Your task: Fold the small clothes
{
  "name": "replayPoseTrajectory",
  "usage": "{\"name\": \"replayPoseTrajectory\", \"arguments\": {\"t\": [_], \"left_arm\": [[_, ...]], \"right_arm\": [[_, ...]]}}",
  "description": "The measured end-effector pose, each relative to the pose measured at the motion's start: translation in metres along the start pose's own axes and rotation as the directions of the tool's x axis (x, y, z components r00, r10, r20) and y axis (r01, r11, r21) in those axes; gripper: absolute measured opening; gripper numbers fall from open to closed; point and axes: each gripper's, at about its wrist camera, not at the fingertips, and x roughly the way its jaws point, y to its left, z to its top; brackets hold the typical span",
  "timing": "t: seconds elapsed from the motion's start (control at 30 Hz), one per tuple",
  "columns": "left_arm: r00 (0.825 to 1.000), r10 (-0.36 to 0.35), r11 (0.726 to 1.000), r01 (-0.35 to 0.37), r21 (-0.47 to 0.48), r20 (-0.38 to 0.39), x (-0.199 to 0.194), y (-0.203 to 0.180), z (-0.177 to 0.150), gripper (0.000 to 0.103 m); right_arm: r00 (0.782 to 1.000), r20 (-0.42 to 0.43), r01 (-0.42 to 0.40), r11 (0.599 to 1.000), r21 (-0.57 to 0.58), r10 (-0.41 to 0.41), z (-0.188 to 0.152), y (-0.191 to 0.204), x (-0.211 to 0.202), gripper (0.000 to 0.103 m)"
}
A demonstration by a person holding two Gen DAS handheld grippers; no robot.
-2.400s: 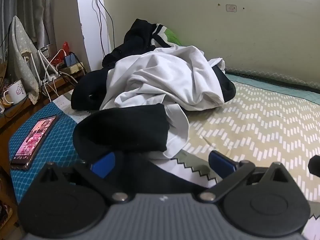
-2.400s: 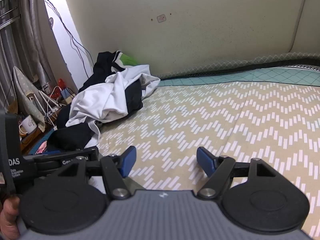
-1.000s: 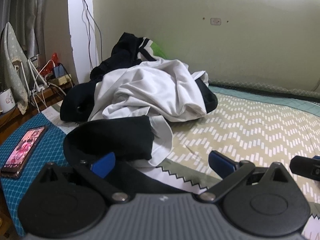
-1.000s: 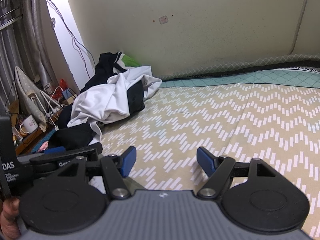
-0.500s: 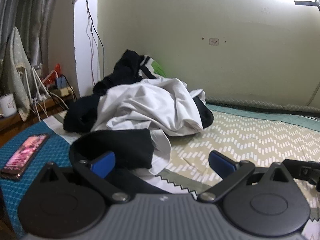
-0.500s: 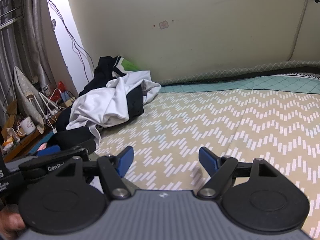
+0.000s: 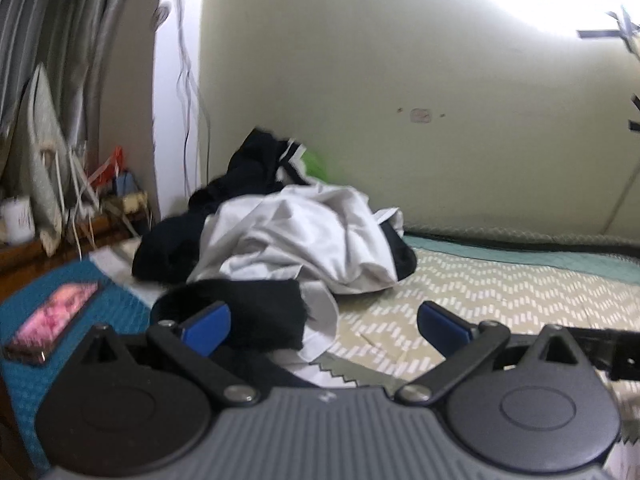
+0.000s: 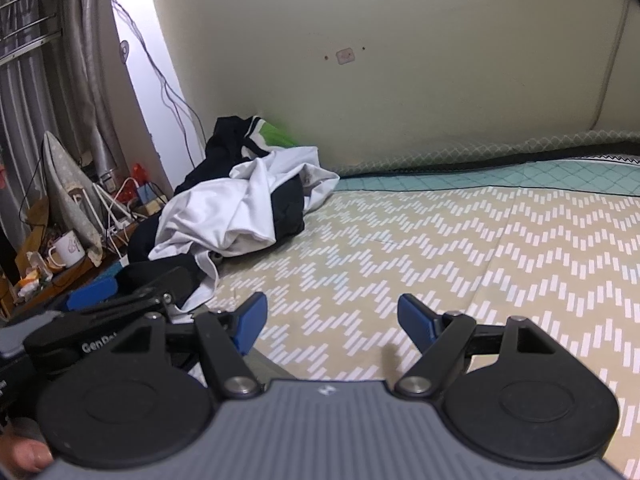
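Note:
A heap of clothes (image 7: 300,236) lies on the chevron bed sheet (image 7: 500,292) by the wall: a crumpled white garment (image 8: 224,216) over black ones, with a green patch at the back. A black garment (image 7: 256,312) lies at the heap's near edge, just ahead of the left finger (image 7: 206,328) of my left gripper (image 7: 324,330), which is open and empty. To the right, my right gripper (image 8: 332,322) hovers open over bare sheet with nothing between its fingers. The left view is blurred.
A phone (image 7: 52,324) with a lit screen rests on a blue mat (image 7: 120,304) at the left. Beyond it a low wooden shelf holds a white mug (image 8: 66,250), cables and clutter. The wall rises right behind the heap. A hand (image 8: 24,456) shows at the lower left.
The left gripper has drifted and tipped upward, so more wall shows and the heap sits lower in its view. The right gripper has stayed put. Both stay open.

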Motion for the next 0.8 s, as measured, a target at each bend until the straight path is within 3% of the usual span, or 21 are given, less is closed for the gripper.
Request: {"name": "replayPoseTrajectory", "arguments": {"t": [0.17, 0.27, 0.37, 0.43, 0.5, 0.53, 0.57, 0.63, 0.73, 0.8], "left_arm": [[0.994, -0.045, 0.995, 0.036, -0.093, -0.097, 0.010, 0.037, 0.007, 0.103], [0.998, 0.021, 0.997, -0.026, -0.077, -0.061, 0.006, 0.068, 0.013, 0.102], [0.998, 0.049, 0.991, -0.053, -0.124, -0.035, -0.002, 0.112, 0.021, 0.102], [0.998, 0.065, 0.988, -0.064, -0.137, 0.005, -0.010, 0.137, 0.024, 0.103], [0.997, 0.076, 0.989, -0.071, -0.126, 0.034, -0.018, 0.159, 0.027, 0.103], [0.996, 0.077, 0.990, -0.073, -0.122, 0.036, -0.020, 0.168, 0.027, 0.103], [0.996, 0.077, 0.989, -0.072, -0.126, 0.036, -0.022, 0.175, 0.027, 0.103], [0.998, 0.061, 0.988, -0.056, -0.146, 0.031, -0.023, 0.189, 0.026, 0.103], [1.000, 0.027, 0.983, -0.024, -0.181, 0.015, -0.024, 0.211, 0.022, 0.103], [1.000, 0.026, 0.982, -0.024, -0.186, 0.006, -0.022, 0.219, 0.020, 0.103]], "right_arm": [[1.000, 0.011, -0.001, 1.000, 0.011, 0.001, 0.000, -0.002, -0.002, 0.072], [1.000, 0.015, -0.017, 1.000, 0.008, 0.017, 0.000, -0.002, -0.003, 0.065], [0.998, -0.001, -0.059, 0.998, -0.004, 0.059, 0.001, 0.005, -0.002, 0.057], [0.987, -0.054, -0.156, 0.988, -0.024, 0.154, 0.003, 0.022, 0.005, 0.055], [0.975, -0.093, -0.210, 0.971, -0.116, 0.200, 0.005, 0.052, 0.014, 0.055], [0.973, -0.101, -0.223, 0.958, -0.178, 0.207, 0.006, 0.070, 0.020, 0.061], [0.971, -0.103, -0.236, 0.945, -0.227, 0.217, 0.006, 0.087, 0.027, 0.074], [0.959, -0.120, -0.281, 0.922, -0.265, 0.258, 0.008, 0.116, 0.049, 0.088], [0.935, -0.191, -0.340, 0.906, -0.252, 0.298, 0.010, 0.149, 0.089, 0.089], [0.946, -0.225, -0.290, 0.923, -0.252, 0.236, 0.012, 0.164, 0.117, 0.073]]}}
